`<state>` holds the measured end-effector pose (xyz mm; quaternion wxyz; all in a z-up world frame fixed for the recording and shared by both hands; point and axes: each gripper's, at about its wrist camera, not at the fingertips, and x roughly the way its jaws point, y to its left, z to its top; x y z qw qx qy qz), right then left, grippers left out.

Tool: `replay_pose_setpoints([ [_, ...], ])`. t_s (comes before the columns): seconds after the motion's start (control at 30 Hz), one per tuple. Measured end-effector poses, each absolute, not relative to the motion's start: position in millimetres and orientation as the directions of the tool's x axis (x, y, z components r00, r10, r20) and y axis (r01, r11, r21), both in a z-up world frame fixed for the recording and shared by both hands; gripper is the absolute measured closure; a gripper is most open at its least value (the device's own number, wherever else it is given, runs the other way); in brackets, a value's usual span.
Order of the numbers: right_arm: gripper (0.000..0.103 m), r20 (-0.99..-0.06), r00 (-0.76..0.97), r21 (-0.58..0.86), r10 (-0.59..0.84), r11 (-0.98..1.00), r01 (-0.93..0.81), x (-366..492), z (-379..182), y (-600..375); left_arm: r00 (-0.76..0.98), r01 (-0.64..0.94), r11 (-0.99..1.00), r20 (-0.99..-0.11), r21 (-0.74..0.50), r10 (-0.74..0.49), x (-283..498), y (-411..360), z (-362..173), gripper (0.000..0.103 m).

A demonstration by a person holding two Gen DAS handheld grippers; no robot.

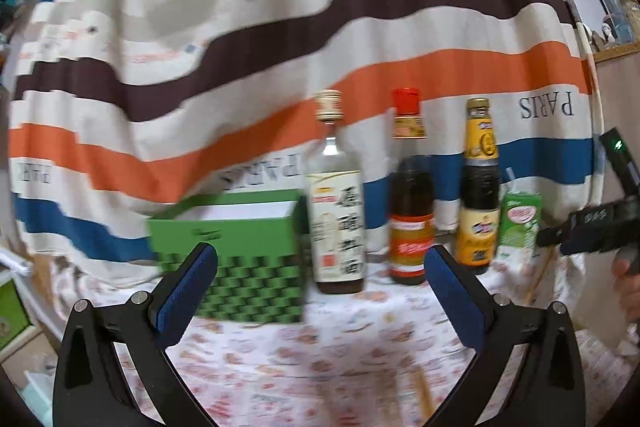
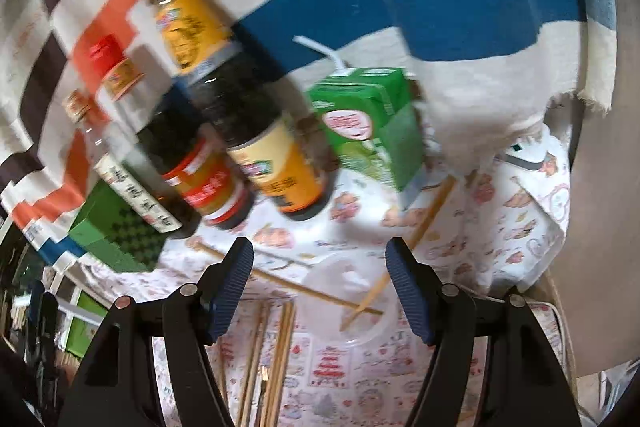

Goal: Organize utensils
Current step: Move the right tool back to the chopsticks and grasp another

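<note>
Wooden chopsticks lie on the patterned tablecloth in the right wrist view: two (image 2: 408, 247) rest with their tips in a clear plastic cup (image 2: 352, 303), and several more (image 2: 276, 359) lie in a loose bundle below it. My right gripper (image 2: 320, 255) is open and empty, just above the cup. My left gripper (image 1: 320, 259) is open and empty, held above the table in front of a green box (image 1: 232, 251) and the bottles. The right gripper's body (image 1: 592, 227) shows at the right edge of the left wrist view.
Three sauce bottles stand in a row: a clear one (image 1: 338, 211), a red-capped one (image 1: 410, 207), a yellow-labelled one (image 1: 478, 203). A green drink carton (image 1: 520, 223) with a straw stands to their right. A striped cloth (image 1: 280, 27) hangs behind.
</note>
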<state>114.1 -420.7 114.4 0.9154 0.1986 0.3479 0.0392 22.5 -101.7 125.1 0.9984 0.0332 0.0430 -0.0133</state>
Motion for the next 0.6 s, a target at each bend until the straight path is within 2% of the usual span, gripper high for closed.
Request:
replay_pose_setpoints([
  [0.07,0.032,-0.62,0.76,0.353,0.196,0.934,0.046,108.3,112.9,-409.8,0.998,-0.016,0.993,-0.055,0.121,0.022,13.1,-92.3,111.8,0.001],
  [0.17,0.032,-0.627,0.762,0.303,0.161,0.952,0.048,101.7,107.1,-397.5,0.997,-0.045,0.988,-0.06,0.148,0.055,7.3,-76.9,94.5,0.001],
  [0.37,0.032,-0.627,0.76,0.348,0.168,0.934,0.081,76.4,80.2,-398.2,0.993,-0.022,1.0,-0.112,0.008,0.023,7.2,-54.1,66.0,0.001],
  [0.6,0.032,-0.683,0.719,0.414,0.128,0.879,0.237,48.3,32.6,-430.4,0.983,-0.006,0.998,-0.186,-0.064,-0.007,17.7,-46.2,38.4,0.001],
])
